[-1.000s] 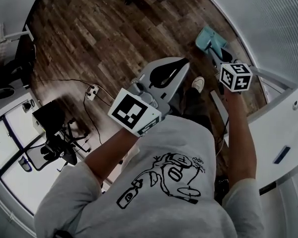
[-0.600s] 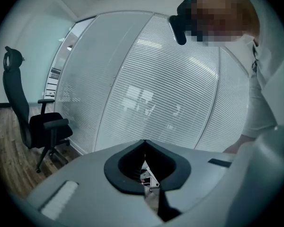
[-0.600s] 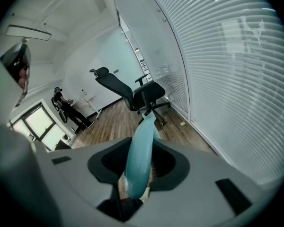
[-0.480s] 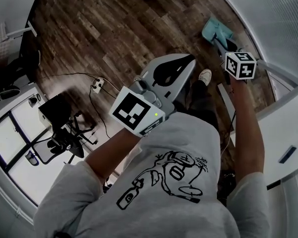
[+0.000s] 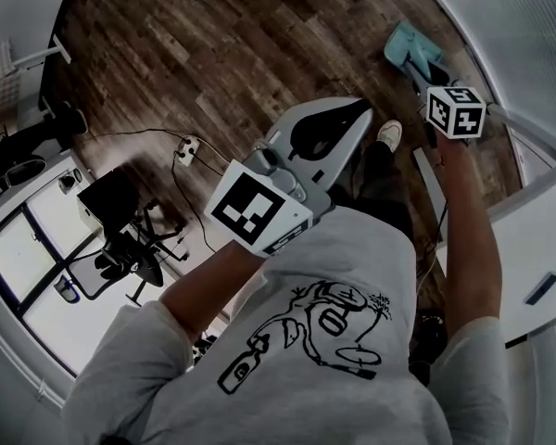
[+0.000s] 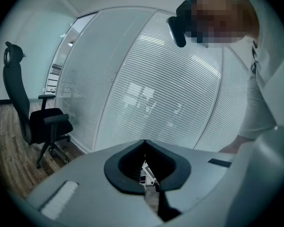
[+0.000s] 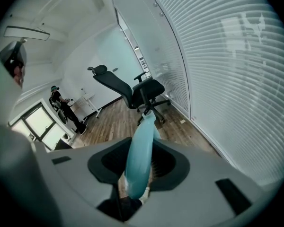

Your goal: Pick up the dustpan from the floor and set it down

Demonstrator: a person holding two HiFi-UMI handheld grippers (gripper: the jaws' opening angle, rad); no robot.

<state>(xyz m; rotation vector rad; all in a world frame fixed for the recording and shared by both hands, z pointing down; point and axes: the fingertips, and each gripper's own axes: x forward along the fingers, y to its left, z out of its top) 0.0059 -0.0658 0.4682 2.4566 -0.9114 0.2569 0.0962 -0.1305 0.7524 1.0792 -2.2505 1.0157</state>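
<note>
Between the jaws of my right gripper point(image 7: 142, 144) sits the dustpan point(image 5: 410, 48), its teal handle point(image 7: 138, 162) running out along them. The jaws stand part open and press on the handle from both sides, so I count the grip as made. From the head view the pan lies out ahead of the gripper's marker cube point(image 5: 456, 109), low over the wood floor point(image 5: 185, 54), close beside the slatted wall point(image 5: 528, 35) and just beyond a shoe point(image 5: 386, 135). Whether its far lip touches the boards or hangs a little above them I cannot tell from any view. I judge the pick-up as good as done and the set-down as what remains: the pan has yet to rest on its own, and the jaws have yet to let go of the handle. My left gripper point(image 6: 144, 143) takes no part in this. Its jaws are closed together with nothing between them, and it points toward the wall, well apart from the pan. Farther off, a chair point(image 7: 142, 91) stands by the same wall, well apart from the pan too.
</note>
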